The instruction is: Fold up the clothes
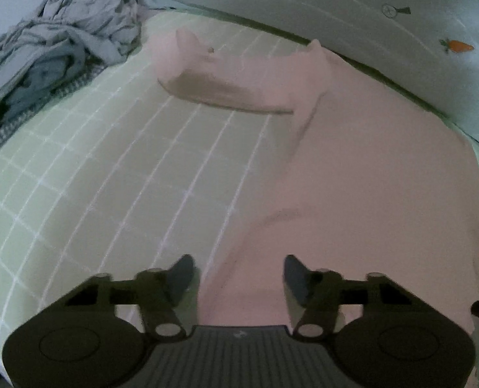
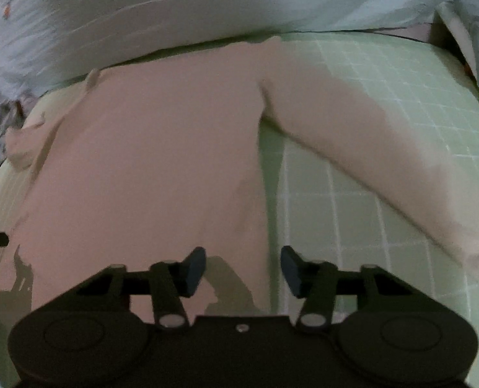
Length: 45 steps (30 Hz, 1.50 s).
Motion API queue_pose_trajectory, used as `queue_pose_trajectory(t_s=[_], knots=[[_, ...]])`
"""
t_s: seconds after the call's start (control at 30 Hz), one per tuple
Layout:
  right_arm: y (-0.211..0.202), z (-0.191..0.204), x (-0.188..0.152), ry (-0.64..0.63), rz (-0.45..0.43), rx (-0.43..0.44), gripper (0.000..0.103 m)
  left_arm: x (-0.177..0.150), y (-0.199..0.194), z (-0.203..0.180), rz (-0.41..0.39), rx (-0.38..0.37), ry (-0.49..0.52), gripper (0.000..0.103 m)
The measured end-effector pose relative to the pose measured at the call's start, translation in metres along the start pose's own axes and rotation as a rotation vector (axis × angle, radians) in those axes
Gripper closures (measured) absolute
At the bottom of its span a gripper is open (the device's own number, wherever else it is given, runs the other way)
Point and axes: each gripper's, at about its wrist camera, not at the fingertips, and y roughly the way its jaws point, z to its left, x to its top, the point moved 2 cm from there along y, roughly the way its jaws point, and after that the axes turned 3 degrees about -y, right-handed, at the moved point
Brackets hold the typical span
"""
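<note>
Pink cotton-looking long-sleeved top [image 1: 368, 168] spread flat over a pale green sheet [image 1: 94, 168] crossed with a white grid, taking up the right half of the left wrist view and the centre of the right wrist view [image 2: 149, 161]. One sleeve [image 1: 213, 77] folded across toward the far left in the left view; the other sleeve [image 2: 385, 161] stretched out diagonally toward the near right in the right view, with a wedge of green sheet [image 2: 401, 90] showing between it and the body of the top. Crumpled heap of grey clothing [image 1: 61, 48] at the far left corner of the sheet, well apart from the pink top. Behind the sheet, a whitish quilt [image 1: 336, 9] printed with small orange carrots [image 1: 459, 46], seen again along the top of the right view [image 2: 142, 16]. No bins or baskets visible, and no legible writing or brand marks. Left gripper [image 1: 238, 279] wide open, gripping nothing, poised low over the near hem, its left finger above bare sheet and its right finger above pink cloth; contact with the fabric impossible to judge. Right gripper [image 2: 243, 270] likewise spread apart and empty, straddling the right side edge of the top near the hem, left finger over pink, right finger over green.
</note>
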Motion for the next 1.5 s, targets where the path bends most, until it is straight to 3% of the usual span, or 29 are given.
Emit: queue_pose_trajectory(t_s=[0.03, 0.07, 0.1, 0.2, 0.4, 0.5, 0.53, 0.57, 0.6, 0.63, 0.67, 0.7, 0.83, 0.87, 1.0, 1.17, 1.3, 1.43, 1.5], knots=[[-0.002, 0.003, -0.003, -0.015, -0.001, -0.002, 0.066, -0.005, 0.000, 0.000, 0.004, 0.002, 0.003, 0.079], [-0.004, 0.006, -0.008, -0.033, -0.003, -0.009, 0.080, -0.009, 0.000, -0.002, -0.012, 0.023, 0.020, 0.096], [-0.007, 0.007, -0.013, -0.048, -0.005, -0.018, 0.091, -0.013, -0.003, -0.002, -0.013, 0.018, 0.026, 0.098], [-0.012, 0.002, -0.021, -0.025, -0.010, -0.035, 0.097, -0.026, -0.009, -0.002, -0.006, -0.008, 0.036, 0.099], [-0.030, 0.004, -0.046, -0.063, 0.003, -0.087, 0.098, -0.049, -0.022, 0.000, 0.010, -0.051, 0.055, 0.099], [-0.034, 0.005, -0.049, -0.039, 0.014, -0.104, 0.098, -0.054, -0.027, 0.006, 0.026, -0.083, 0.032, 0.095], [-0.033, 0.006, -0.048, -0.033, 0.018, -0.116, 0.098, -0.053, -0.029, 0.011, 0.027, -0.093, 0.015, 0.086], [-0.032, 0.008, -0.046, -0.028, 0.023, -0.133, 0.095, -0.052, -0.031, 0.017, 0.026, -0.102, -0.002, 0.067], [-0.031, 0.012, -0.044, -0.021, 0.025, -0.157, 0.091, -0.050, -0.033, 0.023, 0.026, -0.111, -0.019, 0.054], [-0.030, 0.016, -0.042, -0.013, 0.025, -0.183, 0.085, -0.048, -0.036, 0.029, 0.009, -0.096, -0.021, 0.031], [-0.029, 0.021, -0.040, -0.004, 0.026, -0.209, 0.065, -0.044, -0.040, 0.036, -0.018, -0.075, -0.008, 0.019], [-0.029, 0.026, -0.038, 0.005, 0.019, -0.228, 0.042, -0.039, -0.044, 0.043, -0.047, -0.054, 0.007, 0.018], [-0.026, 0.060, -0.029, 0.048, -0.027, -0.260, 0.015, -0.008, -0.048, 0.078, -0.071, -0.056, 0.037, 0.005], [-0.025, 0.069, -0.027, 0.059, -0.035, -0.254, 0.002, 0.000, -0.048, 0.087, -0.084, -0.067, 0.042, 0.004], [-0.016, 0.121, -0.024, 0.050, -0.052, -0.224, 0.000, 0.031, -0.039, 0.121, -0.107, -0.082, 0.066, 0.004], [0.004, 0.175, -0.024, 0.067, -0.028, -0.253, 0.000, 0.078, -0.016, 0.153, -0.099, -0.112, 0.090, 0.004], [0.017, 0.194, -0.026, 0.195, -0.014, -0.323, 0.000, 0.115, 0.002, 0.169, -0.097, -0.124, 0.162, 0.004], [0.024, 0.202, -0.028, 0.305, -0.007, -0.375, 0.000, 0.151, 0.023, 0.170, -0.088, -0.181, 0.214, 0.006], [0.026, 0.203, -0.024, 0.339, 0.004, -0.391, 0.000, 0.168, 0.036, 0.165, -0.092, -0.204, 0.242, 0.011]])
